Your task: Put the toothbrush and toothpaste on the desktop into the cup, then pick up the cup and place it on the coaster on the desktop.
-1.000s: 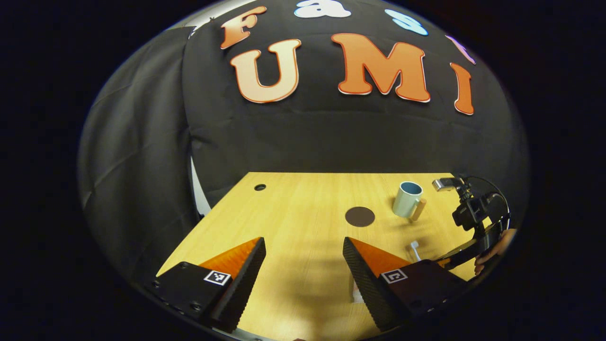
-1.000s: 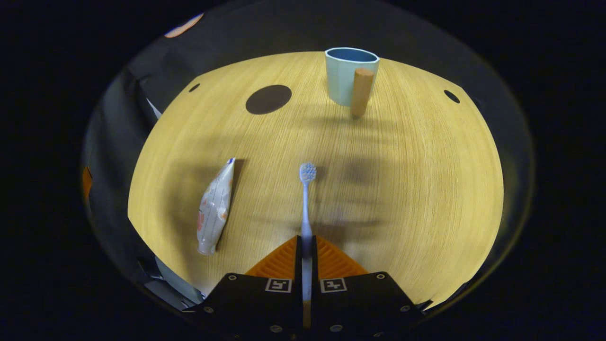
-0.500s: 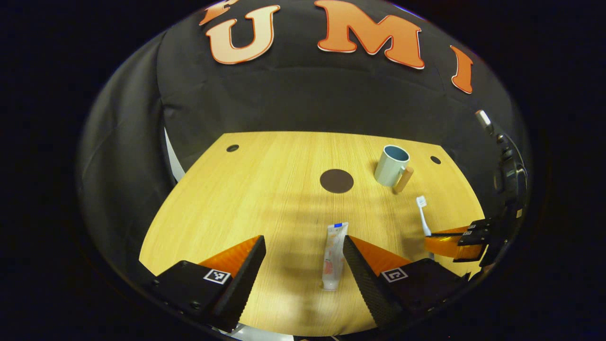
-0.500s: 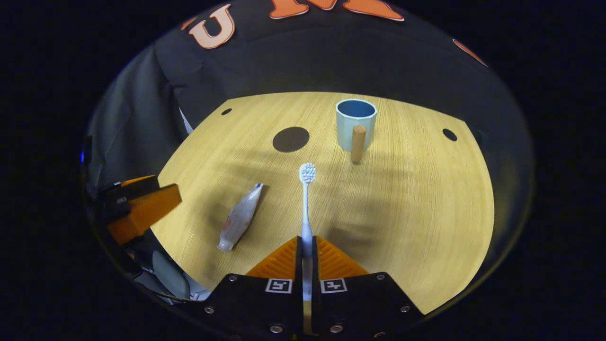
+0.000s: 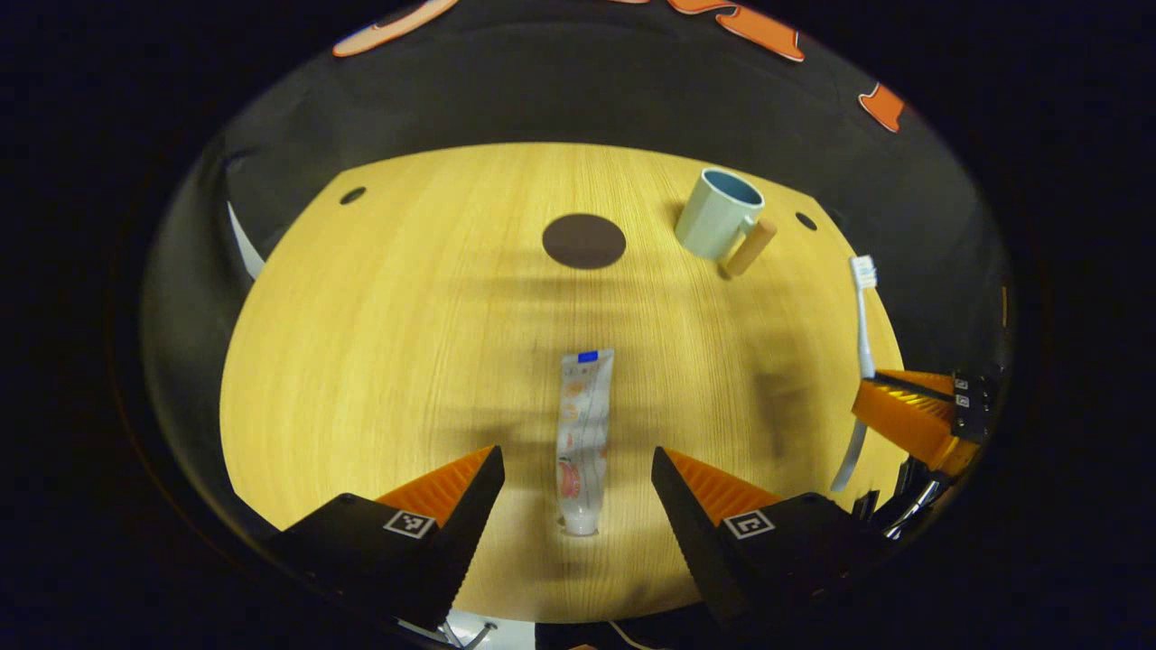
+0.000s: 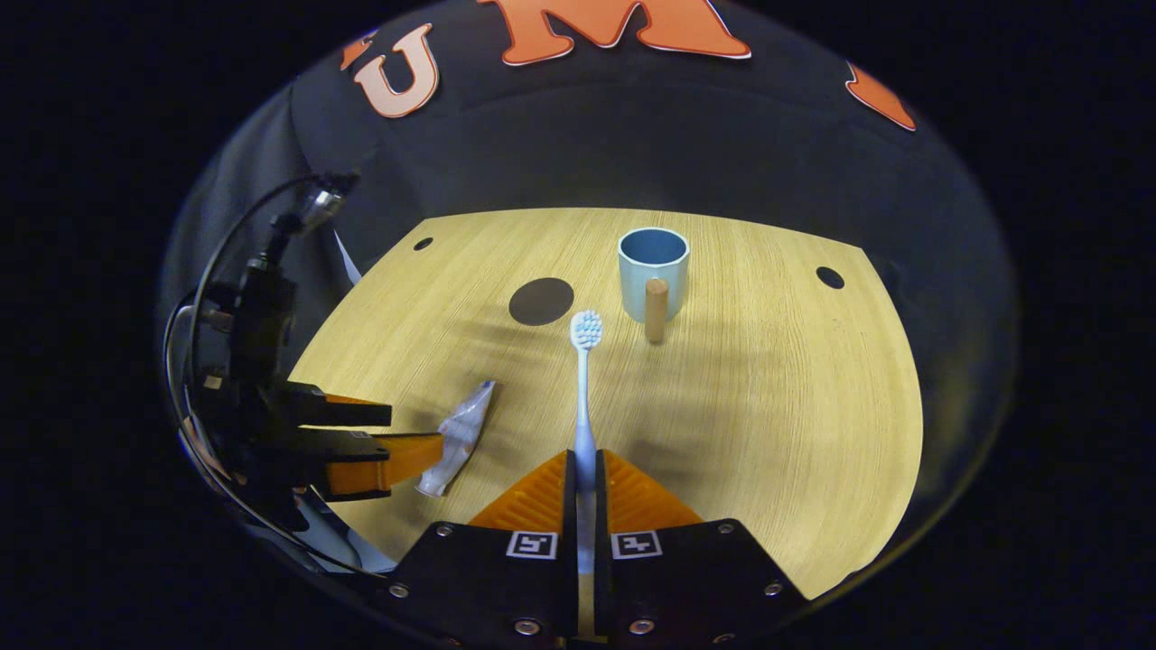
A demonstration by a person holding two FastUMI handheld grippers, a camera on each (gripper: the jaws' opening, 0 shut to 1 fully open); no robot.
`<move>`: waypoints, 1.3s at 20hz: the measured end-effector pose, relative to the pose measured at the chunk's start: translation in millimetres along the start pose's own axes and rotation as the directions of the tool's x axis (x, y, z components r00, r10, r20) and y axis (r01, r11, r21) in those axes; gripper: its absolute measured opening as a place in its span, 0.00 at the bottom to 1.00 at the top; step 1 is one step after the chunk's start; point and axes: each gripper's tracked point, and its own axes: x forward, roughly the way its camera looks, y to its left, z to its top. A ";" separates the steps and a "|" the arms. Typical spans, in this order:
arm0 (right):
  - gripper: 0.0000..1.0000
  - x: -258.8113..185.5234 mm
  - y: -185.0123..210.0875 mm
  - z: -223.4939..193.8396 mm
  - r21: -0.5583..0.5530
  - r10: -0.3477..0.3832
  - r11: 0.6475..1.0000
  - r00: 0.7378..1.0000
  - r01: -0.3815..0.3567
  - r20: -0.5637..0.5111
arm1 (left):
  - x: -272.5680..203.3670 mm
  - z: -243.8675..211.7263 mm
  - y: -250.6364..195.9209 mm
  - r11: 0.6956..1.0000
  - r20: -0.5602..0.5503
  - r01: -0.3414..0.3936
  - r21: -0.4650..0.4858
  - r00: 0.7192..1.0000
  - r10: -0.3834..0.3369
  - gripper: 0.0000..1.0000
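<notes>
Left tool [image 5: 578, 474] gapes wide; right tool [image 6: 584, 462] clamped.

Pale blue cup [image 6: 652, 262] with a tan wooden handle at upper centre; dark brown round coaster [image 6: 541, 301] to its left. White toothbrush [image 6: 584, 388], white toothpaste [image 5: 582, 433] printed orange-red with a blue end, honey-yellow wood-grain desktop [image 5: 388, 316]. Orange-and-black grippers.

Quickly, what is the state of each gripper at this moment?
Left gripper: open, jaws on either side of the toothpaste, which lies on the desktop.
Right gripper: closed on the toothbrush handle, holding it.
</notes>
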 end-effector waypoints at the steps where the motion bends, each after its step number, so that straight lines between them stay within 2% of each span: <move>1: 0.07 -1.2 0.7 0.9 0.013 -0.006 1.000 1.000 0.006 0.006 | 5.9 -0.9 2.3 1.000 -0.031 0.016 0.003 0.999 -0.016 0.99; 8: 0.07 0.3 4.0 19.0 0.085 -0.066 0.994 0.997 0.063 0.037 | 45.3 11.0 27.1 0.996 -0.220 0.087 0.032 0.972 -0.078 0.99; 11: 0.07 -12.1 8.8 23.7 0.111 -0.107 0.989 0.993 0.102 0.045 | 51.7 27.1 36.8 0.992 -0.262 0.106 0.074 0.962 -0.084 0.91; 12: 0.07 -13.6 11.0 25.5 0.119 -0.112 0.987 0.993 0.106 0.045 | 54.2 36.7 38.9 0.989 -0.259 0.113 0.094 0.962 -0.086 0.91; 14: 0.08 -13.1 14.3 27.7 0.128 -0.130 0.984 0.990 0.124 0.048 | 60.6 55.2 44.1 0.986 -0.263 0.121 0.115 0.961 -0.087 0.83; 15: 0.08 -11.0 17.2 26.3 0.133 -0.139 0.982 0.989 0.131 0.048 | 63.5 63.8 47.4 0.986 -0.270 0.119 0.117 0.959 -0.084 0.70; 16: 0.08 -10.7 19.0 26.8 0.142 -0.142 0.981 0.989 0.134 0.050 | 66.5 73.9 47.9 0.985 -0.271 0.130 0.111 0.958 -0.096 0.67; 18: 0.07 -11.7 17.5 30.6 0.155 -0.147 0.979 0.987 0.135 0.067 | 73.6 93.7 46.1 0.981 -0.272 0.167 0.096 0.953 -0.136 0.44; 19: 0.07 -12.1 15.4 31.3 0.157 -0.147 0.978 0.986 0.133 0.076 | 78.6 104.5 47.2 0.983 -0.265 0.166 0.074 0.954 -0.141 0.25; 20: 0.08 -12.0 12.9 33.1 0.157 -0.143 0.979 0.986 0.129 0.080 | 81.4 117.1 46.5 0.981 -0.260 0.184 0.069 0.952 -0.160 0.12; 21: 0.08 -10.1 11.6 35.6 0.153 -0.140 0.980 0.986 0.126 0.088 | 79.6 111.5 68.5 0.976 -0.255 0.207 0.066 0.949 -0.184 0.13; 22: 0.07 -8.2 8.6 39.7 0.145 -0.142 0.981 0.985 0.127 0.100 | 69.9 79.6 54.4 0.974 -0.251 0.219 0.062 0.948 -0.197 0.12; 24: 0.07 -2.2 -3.8 49.0 0.132 -0.146 0.983 0.979 0.127 0.140 | 47.8 106.7 50.6 0.972 -0.215 0.223 0.072 0.955 -0.203 0.11; 26: 0.07 2.6 -22.2 57.5 0.134 -0.147 0.983 0.972 0.124 0.185 | 64.2 126.0 56.8 0.975 -0.182 0.202 0.095 0.966 -0.182 0.11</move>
